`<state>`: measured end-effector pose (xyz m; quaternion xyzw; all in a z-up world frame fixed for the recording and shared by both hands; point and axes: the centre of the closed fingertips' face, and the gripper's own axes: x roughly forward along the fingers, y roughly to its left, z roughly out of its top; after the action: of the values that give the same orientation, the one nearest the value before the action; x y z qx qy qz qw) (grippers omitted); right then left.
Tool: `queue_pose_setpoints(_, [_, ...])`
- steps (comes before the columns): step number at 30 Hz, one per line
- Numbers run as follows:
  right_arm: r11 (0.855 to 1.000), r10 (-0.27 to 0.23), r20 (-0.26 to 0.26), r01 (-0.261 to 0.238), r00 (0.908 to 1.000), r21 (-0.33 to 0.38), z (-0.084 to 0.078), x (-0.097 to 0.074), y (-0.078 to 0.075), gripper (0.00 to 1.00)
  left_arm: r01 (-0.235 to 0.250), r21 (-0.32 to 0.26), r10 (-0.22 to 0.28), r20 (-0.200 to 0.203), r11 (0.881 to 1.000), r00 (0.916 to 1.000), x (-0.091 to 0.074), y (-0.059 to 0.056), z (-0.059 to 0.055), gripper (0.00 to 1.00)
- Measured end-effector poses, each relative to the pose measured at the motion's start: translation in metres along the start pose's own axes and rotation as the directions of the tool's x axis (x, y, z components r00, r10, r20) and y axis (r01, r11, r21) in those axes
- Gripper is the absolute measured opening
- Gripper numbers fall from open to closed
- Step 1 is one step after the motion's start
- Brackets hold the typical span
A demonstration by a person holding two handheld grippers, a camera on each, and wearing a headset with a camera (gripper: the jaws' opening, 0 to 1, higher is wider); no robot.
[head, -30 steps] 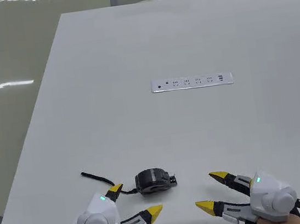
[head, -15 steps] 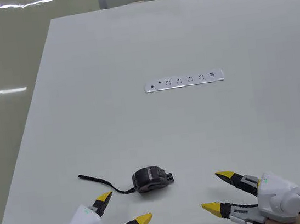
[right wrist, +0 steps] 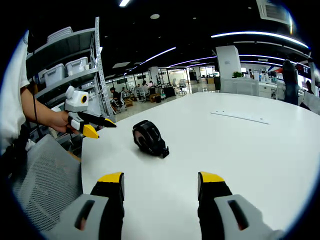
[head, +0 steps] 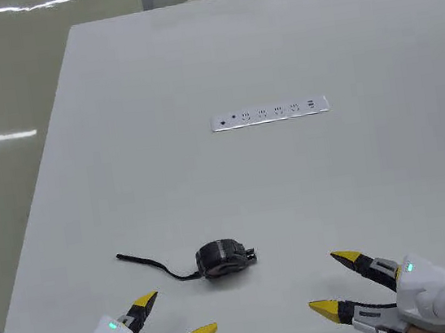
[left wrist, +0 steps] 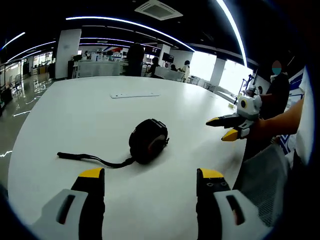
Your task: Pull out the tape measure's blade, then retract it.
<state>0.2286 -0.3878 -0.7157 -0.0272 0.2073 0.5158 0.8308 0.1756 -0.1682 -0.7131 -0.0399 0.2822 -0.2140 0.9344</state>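
Right now the left gripper point(head: 175, 316), a white-bodied tool with black jaws tipped in yellow, is held low over the near edge of the large white matte table point(head: 272, 45), its jaws spread wide with nothing between them. The right gripper point(head: 335, 283), built the same way, hovers off to the side of it, jaws likewise parted and empty. The black, round-bodied tape measure point(head: 222, 258) lies on the table just ahead of the two, roughly between them and a little closer to the left gripper; neither tool touches it. From the left gripper view it sits straight ahead beyond the jaw tips, and from the right gripper view it is ahead and slightly toward the left gripper. A thin black wrist strap point(head: 149, 263) trails from the case across the tabletop, out in front of the left gripper and away from the right one. The small end tab of the blade point(head: 252, 254) sits at the case's mouth, on the side facing the right gripper. Well beyond both grippers, a long flat white power strip point(head: 270, 113) lies across the table.
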Motion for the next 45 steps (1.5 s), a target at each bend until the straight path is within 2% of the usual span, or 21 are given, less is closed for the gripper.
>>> queue_pose_setpoints(9, [1.000, -0.008, -0.001, 0.008, 1.0000, 0.004, -0.003, -0.009, 0.005, 0.61, 0.001, -0.008, -0.001, 0.003, 1.000, 1.0000, -0.010, -0.001, -0.009, 0.73])
queue_pose_setpoints(14, [1.000, -0.014, 0.000, 0.014, 0.9999, 0.008, -0.005, -0.015, 0.007, 0.62, 0.006, -0.008, -0.006, 0.000, 1.000, 1.0000, -0.014, -0.006, -0.014, 0.73])
queue_pose_setpoints(20, [1.000, -0.026, 0.009, 0.026, 0.9996, 0.016, -0.007, -0.022, 0.010, 0.63, 0.011, -0.002, -0.011, 0.007, 1.000, 0.9999, -0.022, -0.010, -0.014, 0.73])
queue_pose_setpoints(31, [0.999, -0.039, 0.011, 0.038, 0.9992, 0.020, -0.010, -0.035, 0.013, 0.64, -0.003, -0.017, 0.003, 0.015, 1.000, 0.9999, -0.036, -0.004, -0.020, 0.74])
queue_pose_setpoints(45, [0.998, -0.066, 0.020, 0.066, 0.9976, 0.025, -0.011, -0.052, 0.016, 0.66, -0.006, -0.022, 0.006, 0.014, 1.000, 0.9999, -0.052, -0.005, -0.031, 0.74])
